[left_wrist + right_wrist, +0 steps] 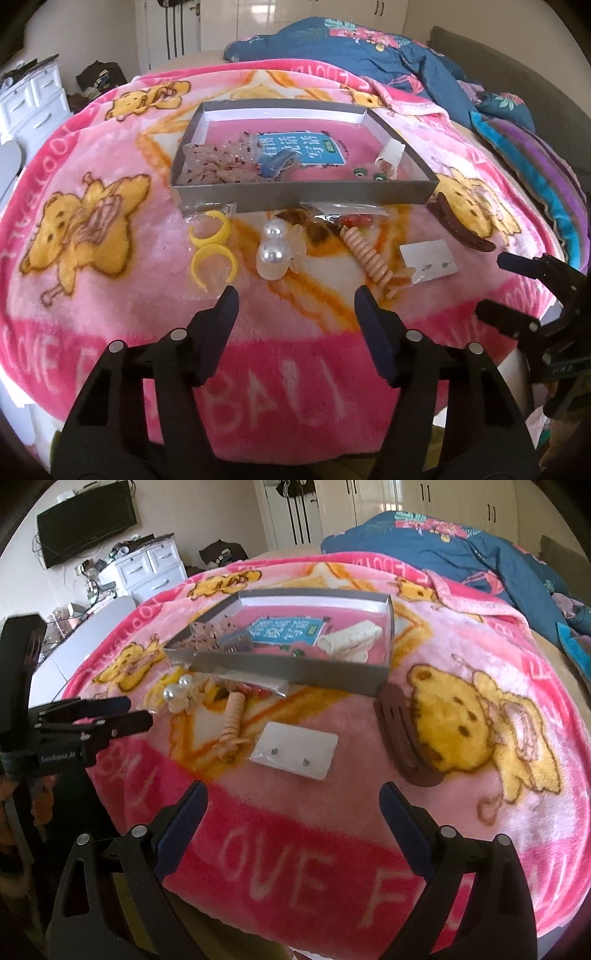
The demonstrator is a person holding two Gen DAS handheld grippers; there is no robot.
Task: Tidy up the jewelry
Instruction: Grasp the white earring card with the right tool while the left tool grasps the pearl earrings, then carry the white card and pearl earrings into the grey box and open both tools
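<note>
A grey tray [303,192] [295,670] lies on the pink blanket [295,350] and holds a patterned hair piece [214,162], a blue clip [277,164] and green earrings [369,175]. In front of it lie yellow hoop earrings [210,243], a pearl hair clip [273,243] [177,694], a peach coil hair tie [369,258] [232,716], a white card with stud earrings [430,260] [295,751] and a brown hair claw [460,225] [402,738]. My left gripper [295,299] is open and empty, short of the pearl clip. My right gripper [293,795] is open and empty, just short of the earring card.
A blue floral quilt [369,51] is heaped at the far side of the bed. A white drawer unit [147,568] stands beyond the bed's left edge, with a TV [88,520] on the wall. The other gripper shows at the right edge in the left wrist view [546,295].
</note>
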